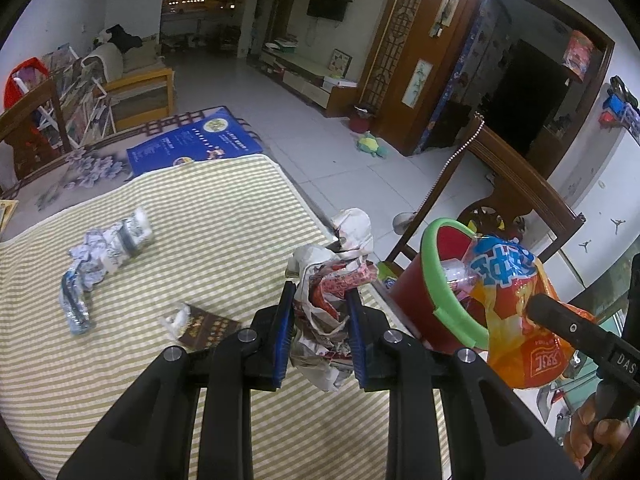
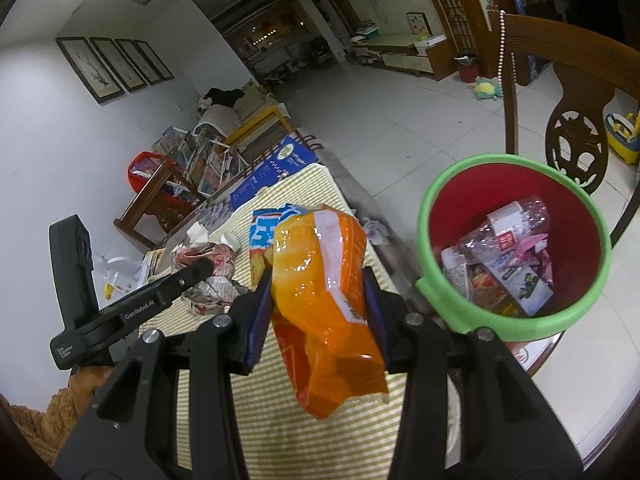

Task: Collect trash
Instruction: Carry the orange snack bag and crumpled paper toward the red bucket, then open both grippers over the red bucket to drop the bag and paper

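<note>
Tabletop [image 1: 192, 208] under a yellow-and-white striped cloth — the widest surface in both views. A dark carved wooden chair [image 2: 576, 92] stands behind its far edge.

Red plastic bin with a green foam rim [image 2: 516, 248] sits at the tabletop's right edge; inside lie a crushed clear bottle and several printed wrappers.

Orange crinkled plastic snack bag with a blue-and-white top [image 2: 324, 296] is held off the cloth, just left of the bin's rim. Right gripper [image 2: 316, 312]: jaws closed on this bag, blue pads pressing both sides. In the left wrist view the bag [image 1: 516, 312] overlaps the bin's opening.

Crumpled red-and-white printed paper wad [image 1: 332, 296] — clamped in the left gripper [image 1: 320, 332], jaws shut tight on it, above the cloth and just left of the bin [image 1: 432, 300].

On the cloth to the left: a crushed clear plastic bottle with a blue-white label [image 1: 104, 260], and nearer the gripper a small brown printed sachet [image 1: 204, 326], both untouched.
</note>
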A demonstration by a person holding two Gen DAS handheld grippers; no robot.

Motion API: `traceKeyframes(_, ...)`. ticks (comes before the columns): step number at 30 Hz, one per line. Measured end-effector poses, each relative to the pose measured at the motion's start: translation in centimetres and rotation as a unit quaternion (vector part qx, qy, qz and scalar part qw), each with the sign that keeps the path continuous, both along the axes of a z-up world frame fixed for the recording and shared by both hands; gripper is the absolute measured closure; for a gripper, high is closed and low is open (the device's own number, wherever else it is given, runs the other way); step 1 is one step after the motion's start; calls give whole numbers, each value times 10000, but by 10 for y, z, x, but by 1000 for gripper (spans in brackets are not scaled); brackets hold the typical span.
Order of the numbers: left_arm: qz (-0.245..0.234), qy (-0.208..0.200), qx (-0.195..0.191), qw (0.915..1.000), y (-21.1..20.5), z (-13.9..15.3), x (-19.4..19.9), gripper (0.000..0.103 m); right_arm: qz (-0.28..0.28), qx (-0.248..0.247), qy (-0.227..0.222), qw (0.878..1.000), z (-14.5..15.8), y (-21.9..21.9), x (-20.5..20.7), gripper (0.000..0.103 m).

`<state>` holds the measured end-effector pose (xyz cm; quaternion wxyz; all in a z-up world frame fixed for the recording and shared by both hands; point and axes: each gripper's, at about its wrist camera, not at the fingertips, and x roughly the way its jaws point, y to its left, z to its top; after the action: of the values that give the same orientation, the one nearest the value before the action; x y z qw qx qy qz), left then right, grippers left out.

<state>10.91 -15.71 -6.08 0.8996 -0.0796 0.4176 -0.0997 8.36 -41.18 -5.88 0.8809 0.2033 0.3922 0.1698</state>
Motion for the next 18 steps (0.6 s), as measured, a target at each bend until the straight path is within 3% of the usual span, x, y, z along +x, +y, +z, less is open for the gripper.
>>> traceKeyframes(18, -470, 58, -37, 9989, -88, -4, 31, 81, -786, -182, 166, 9966, -15, -97, 22, 61)
